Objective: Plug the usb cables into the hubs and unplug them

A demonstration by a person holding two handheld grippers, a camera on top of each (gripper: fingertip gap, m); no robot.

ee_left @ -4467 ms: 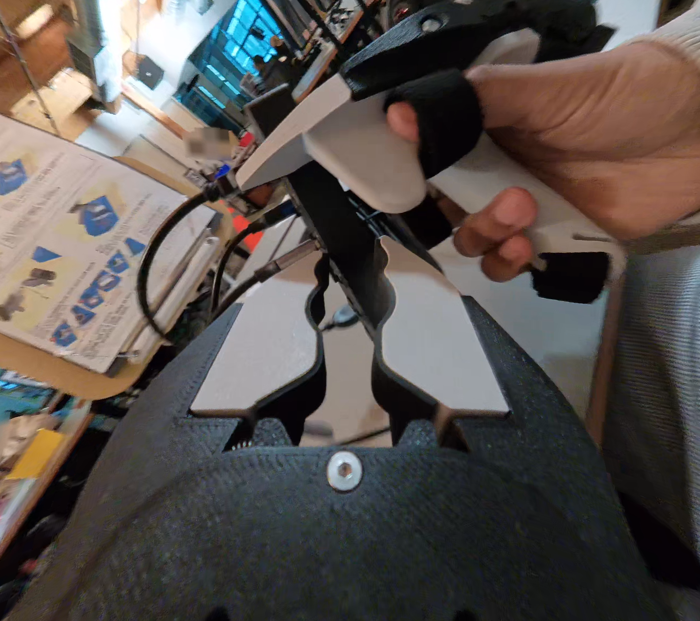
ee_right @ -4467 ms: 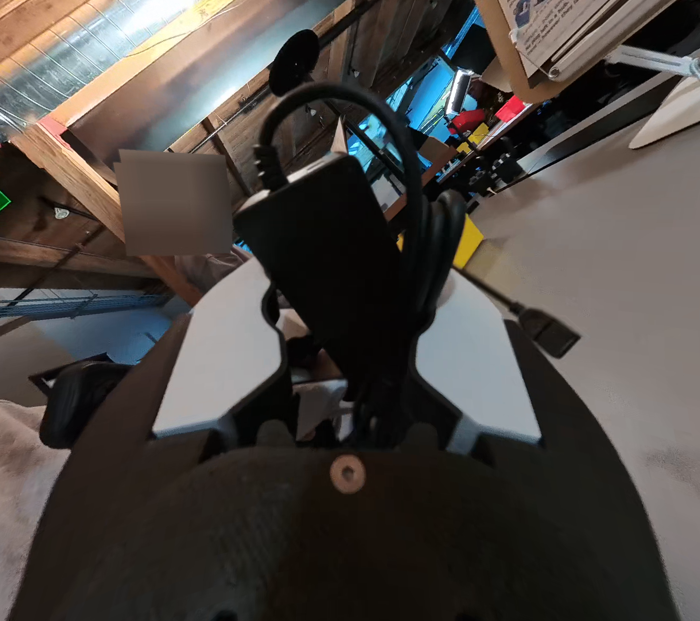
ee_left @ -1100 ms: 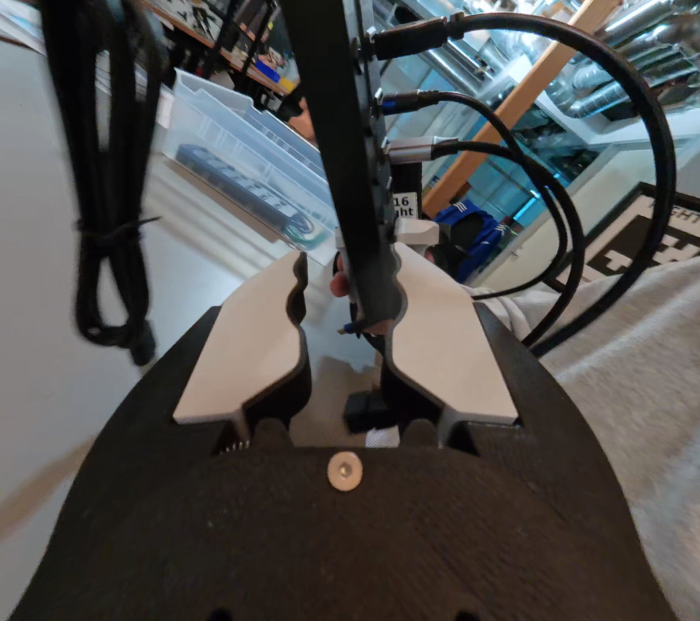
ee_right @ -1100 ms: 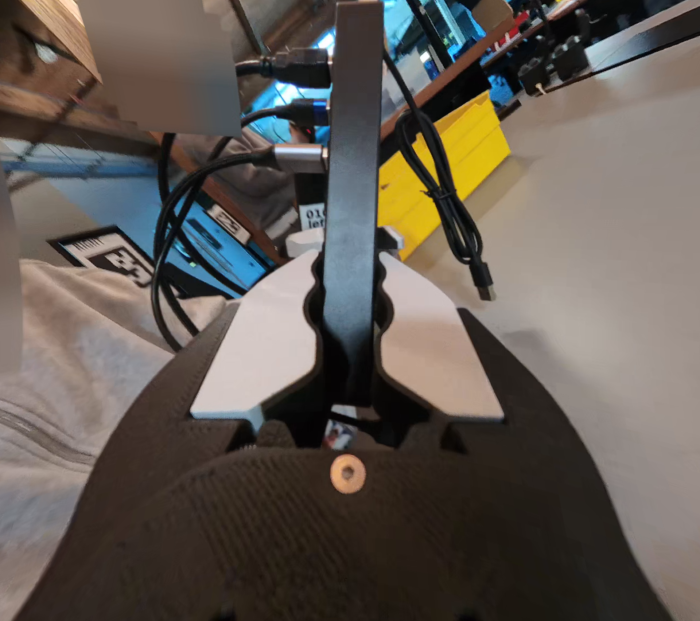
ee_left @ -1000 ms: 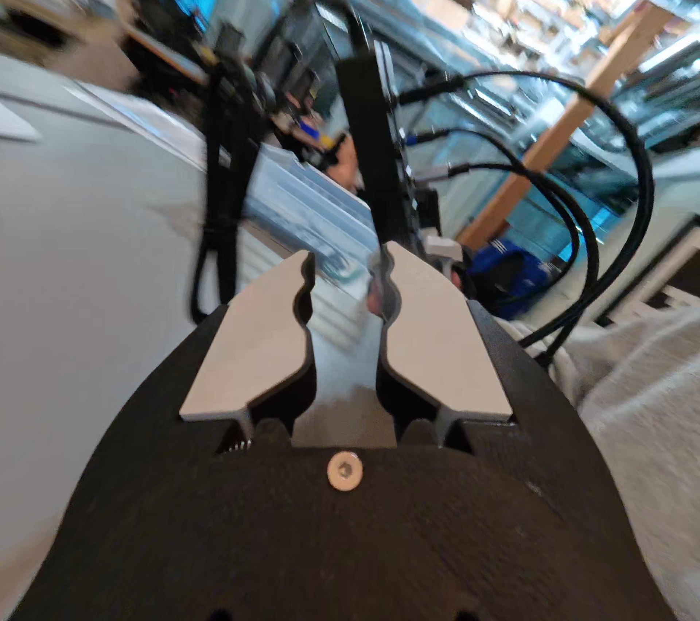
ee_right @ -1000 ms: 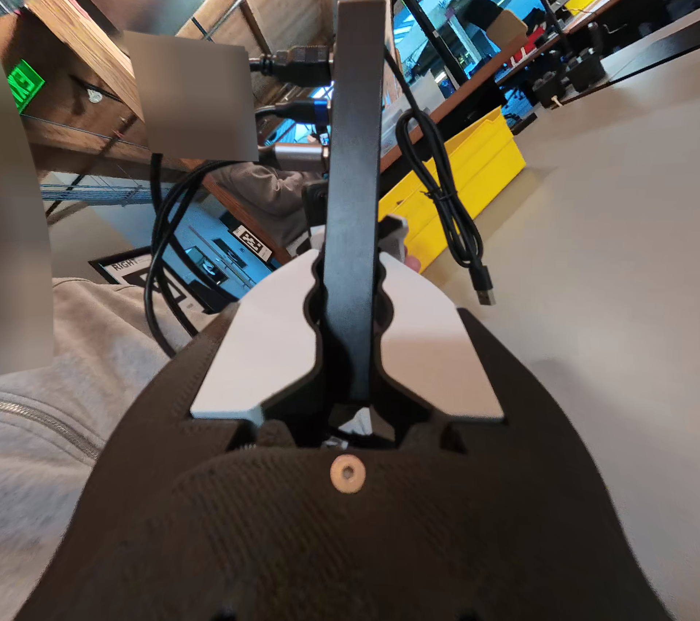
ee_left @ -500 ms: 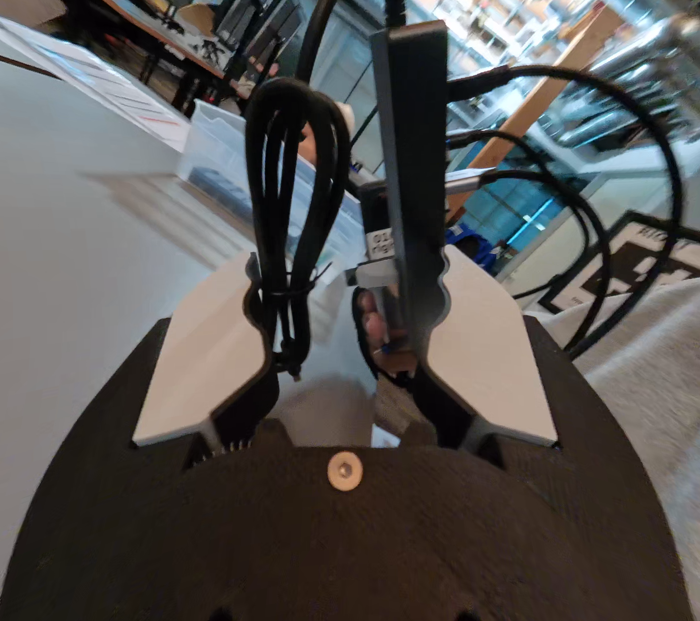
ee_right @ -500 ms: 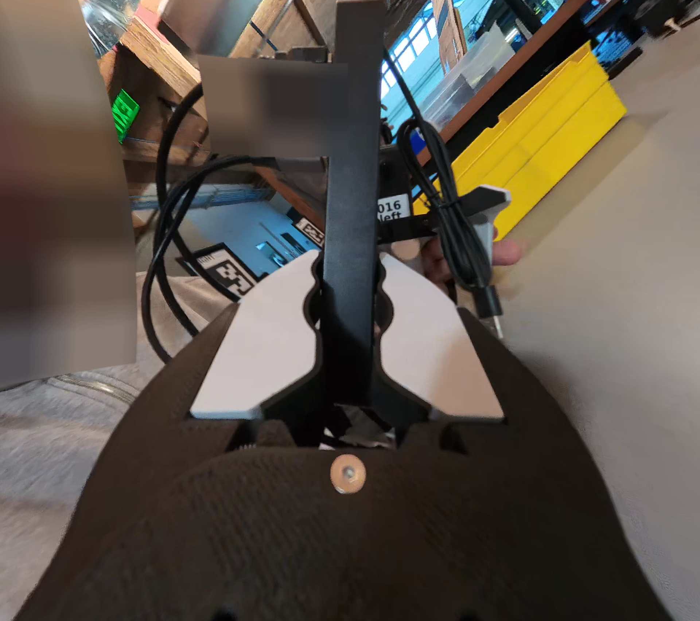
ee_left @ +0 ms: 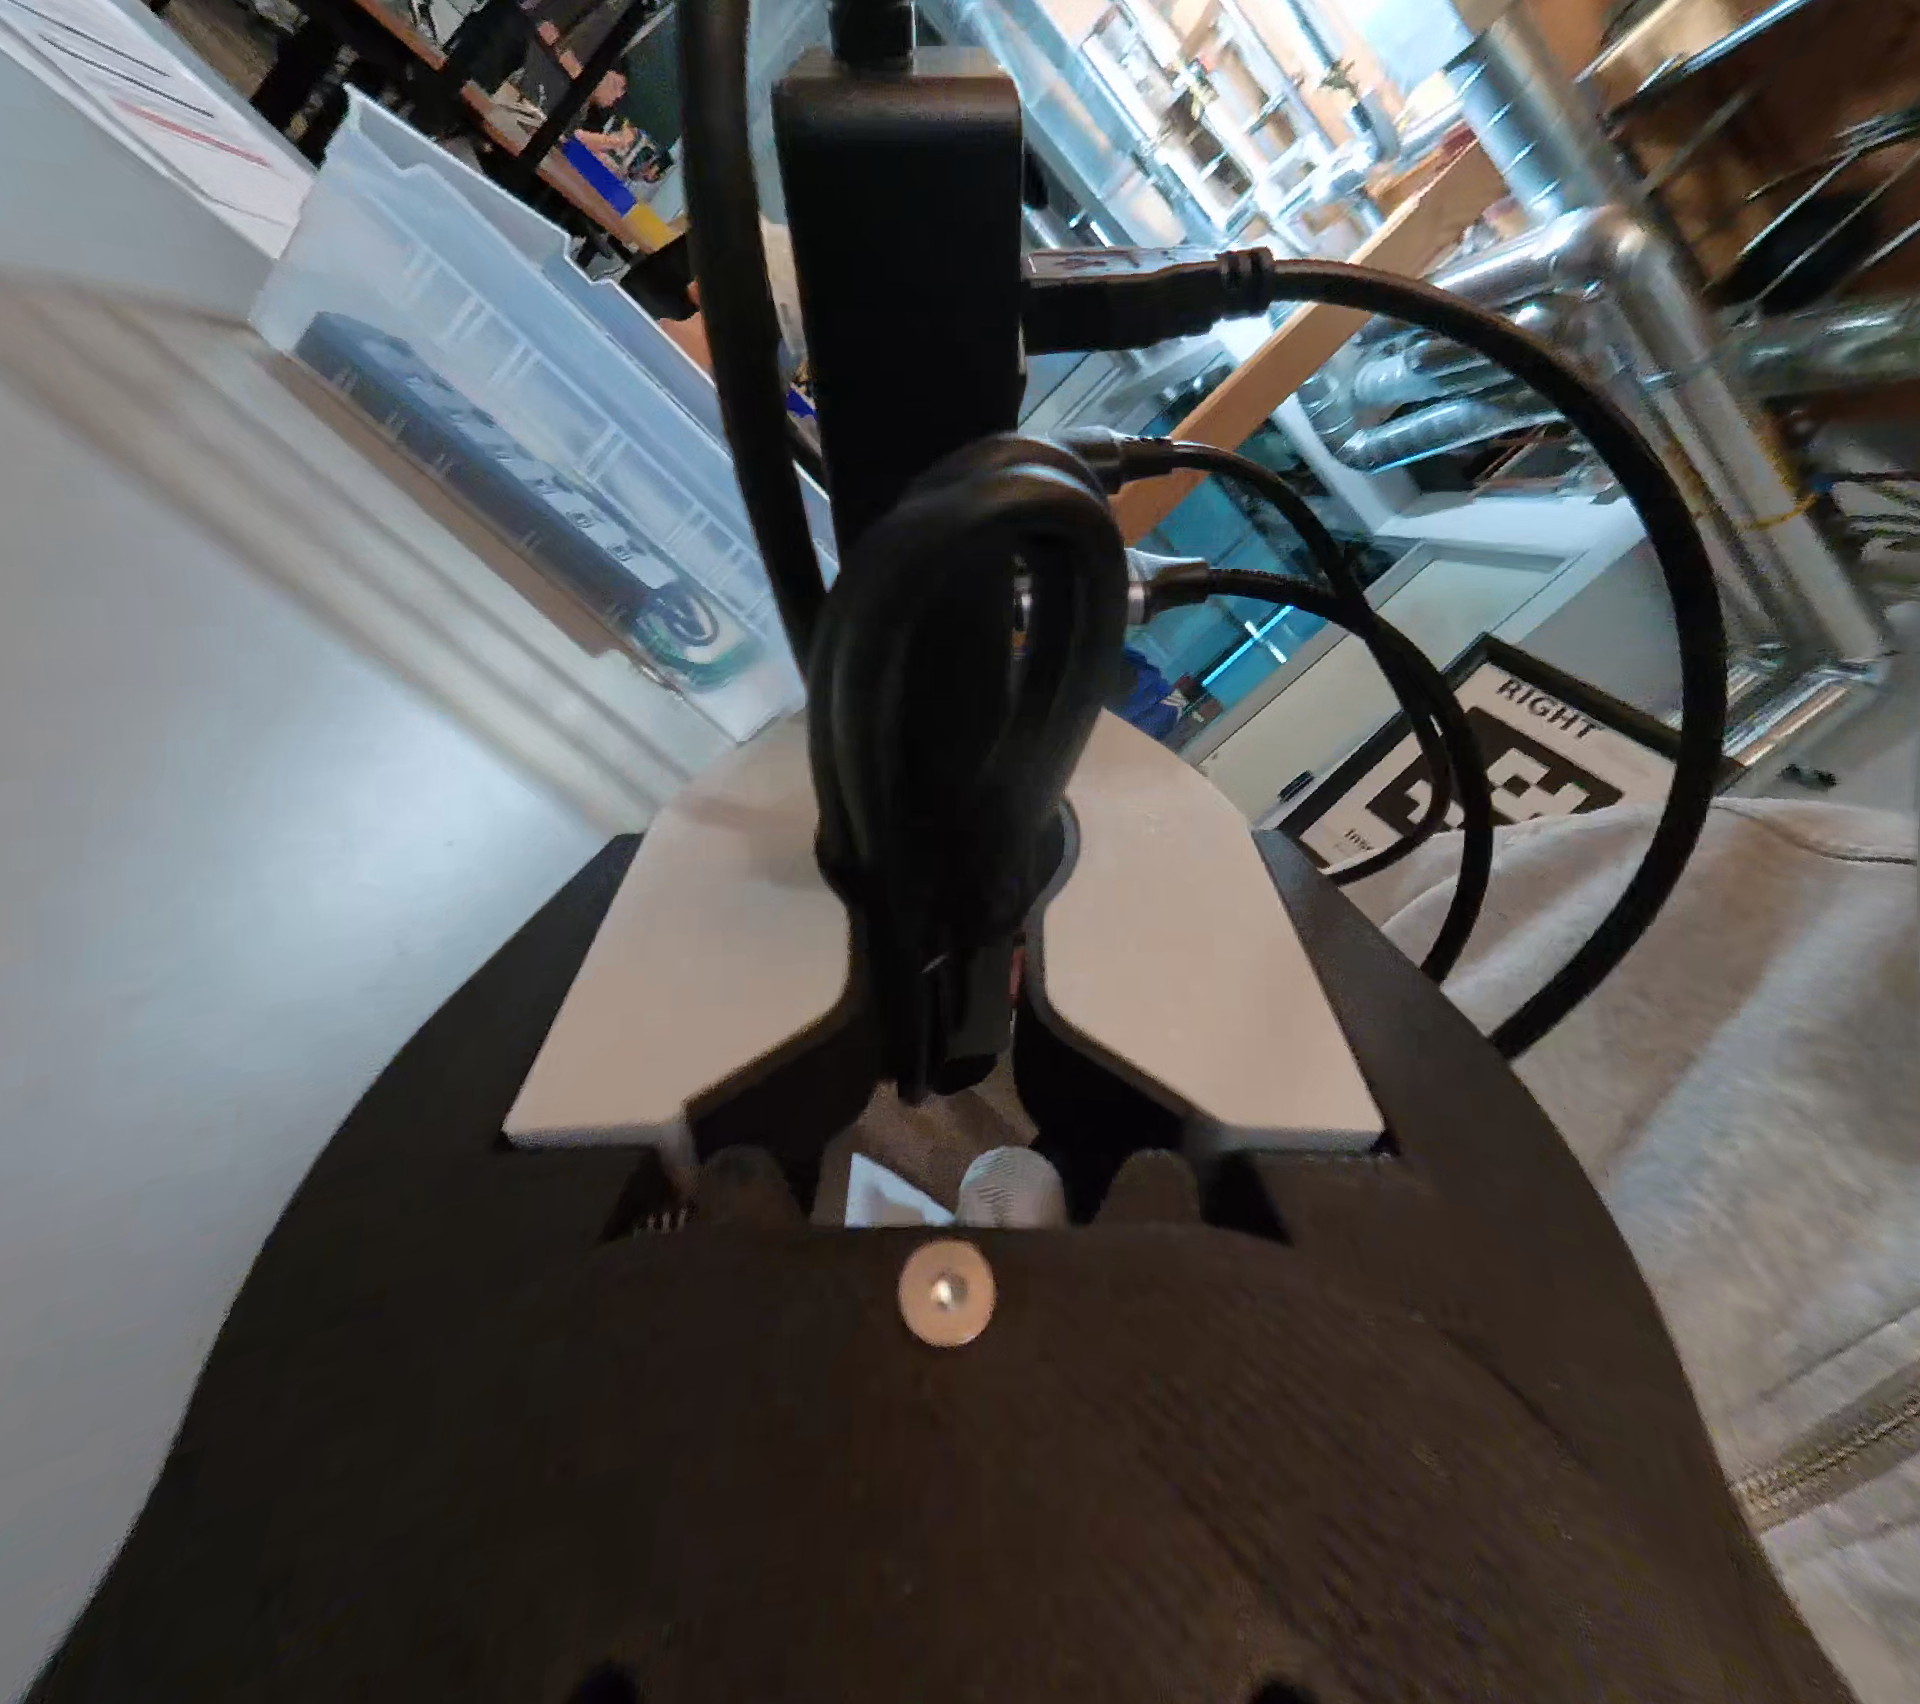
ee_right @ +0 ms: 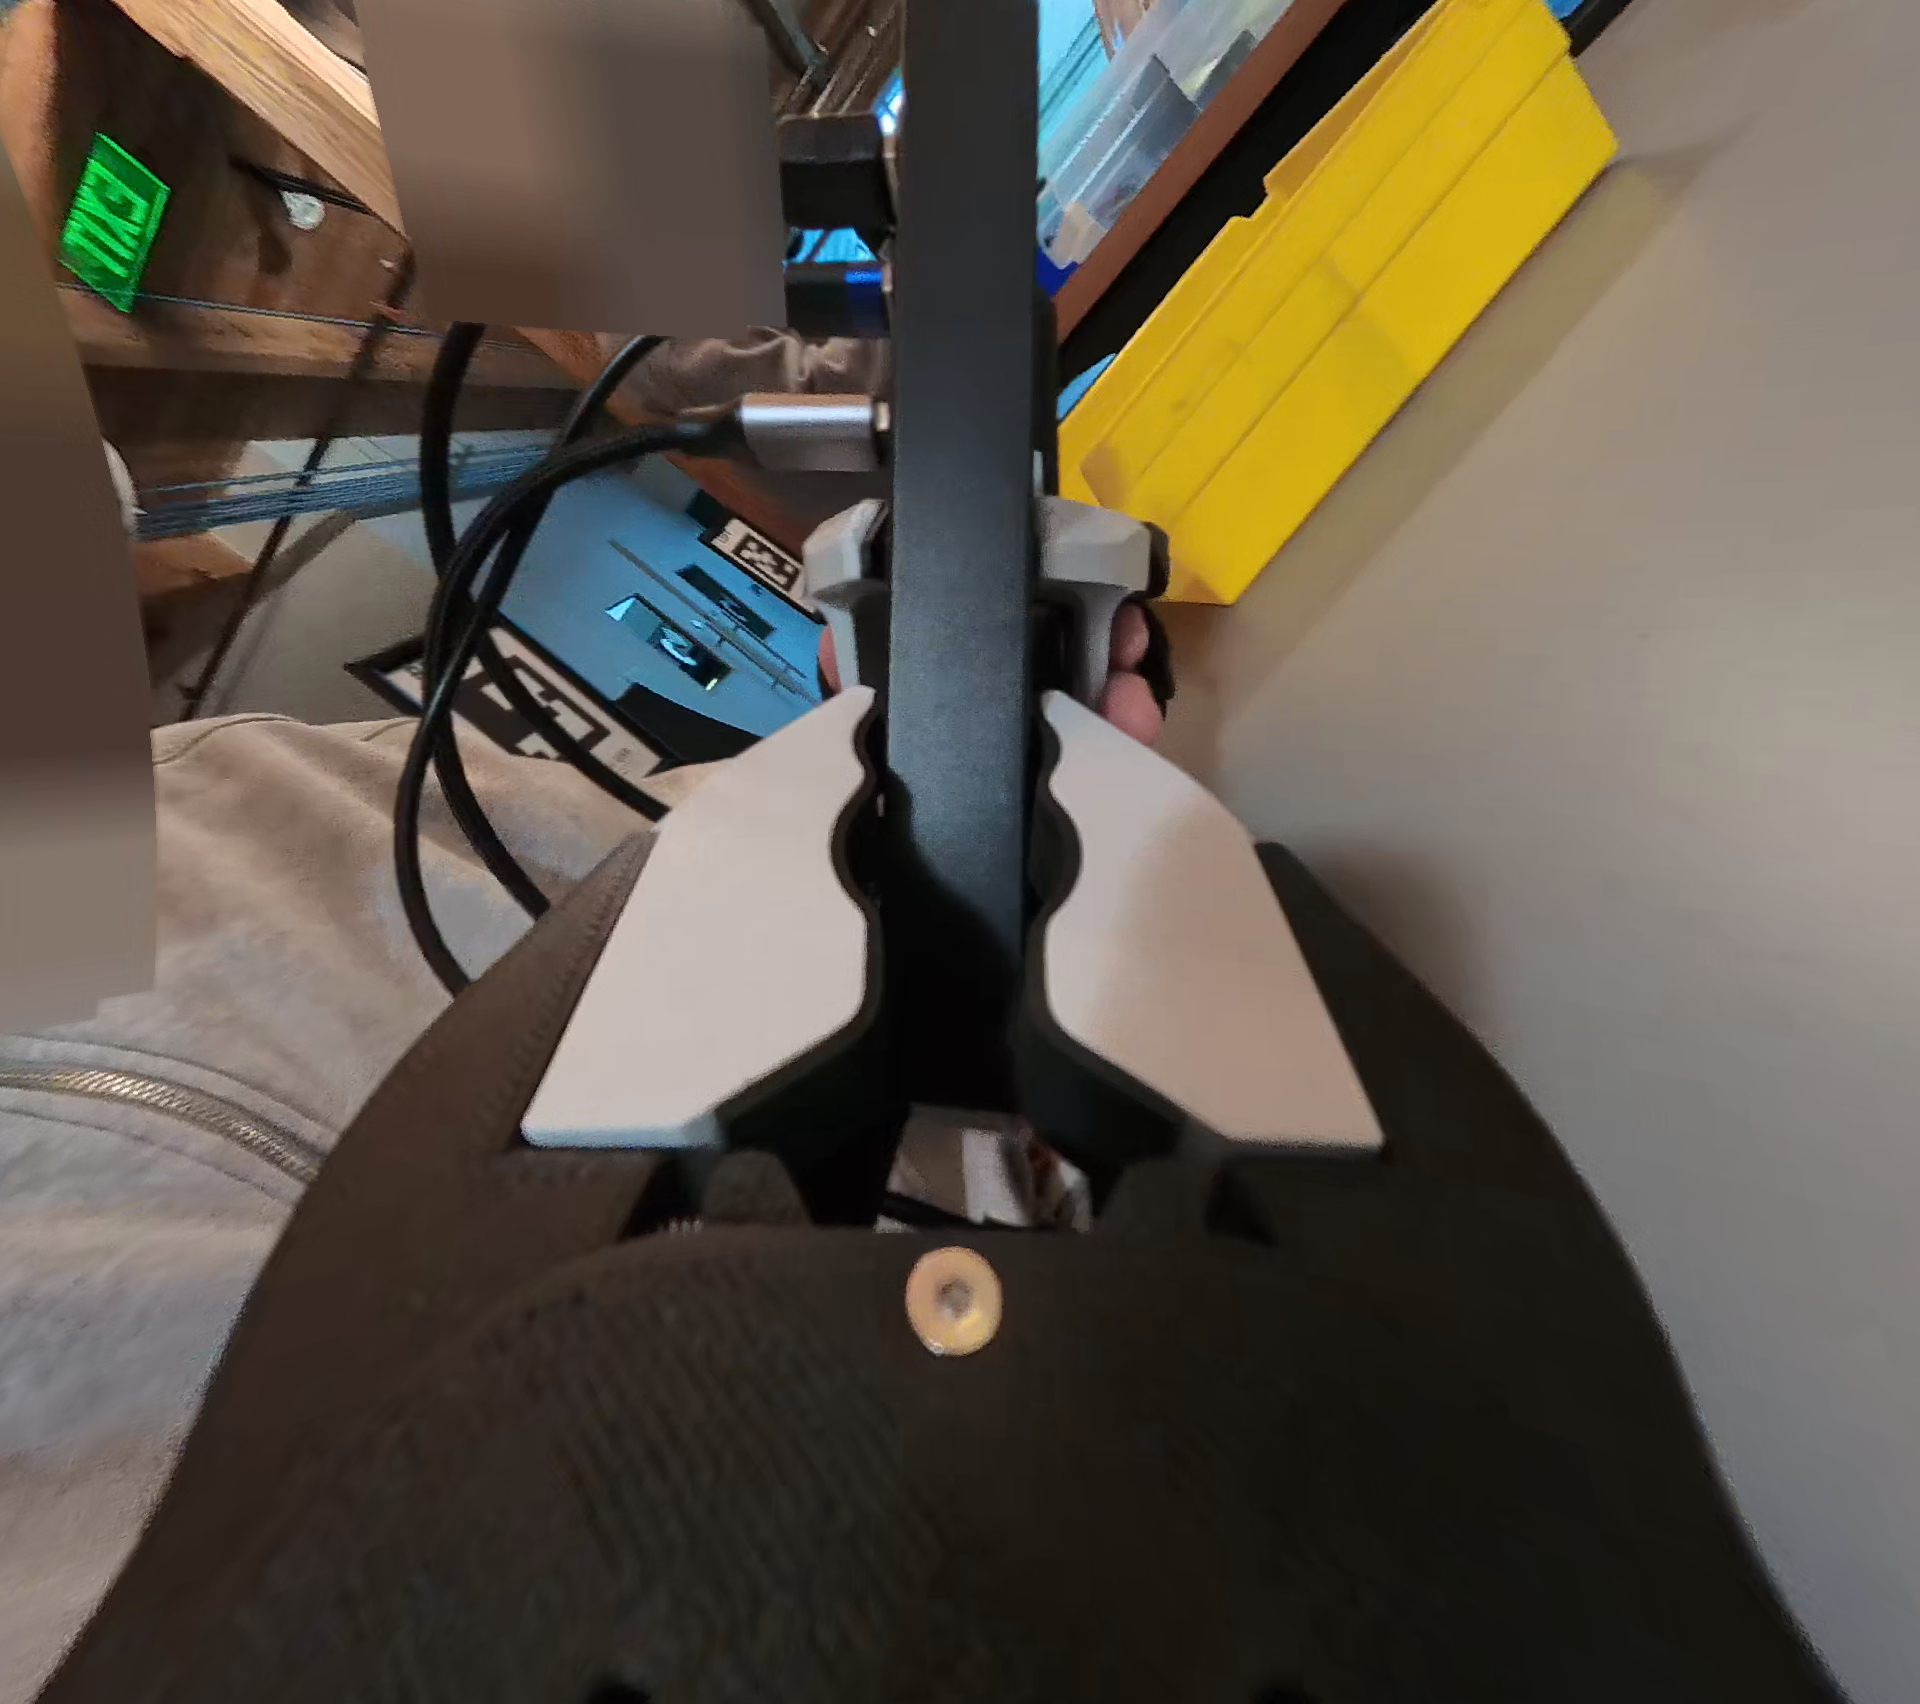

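Hub (ee_right: 961,511) between right jaws

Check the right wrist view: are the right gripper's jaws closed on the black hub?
Yes, the right gripper has both jaws pressed against the sides of the upright black hub.

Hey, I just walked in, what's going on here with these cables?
A person is working a black USB hub with two hand-held tongs. The right tongs are shut on the hub's lower end, holding it upright above the table. Three cables are plugged into one side, the nearest with a silver plug. The left tongs are shut on the hub's own bundled black lead.
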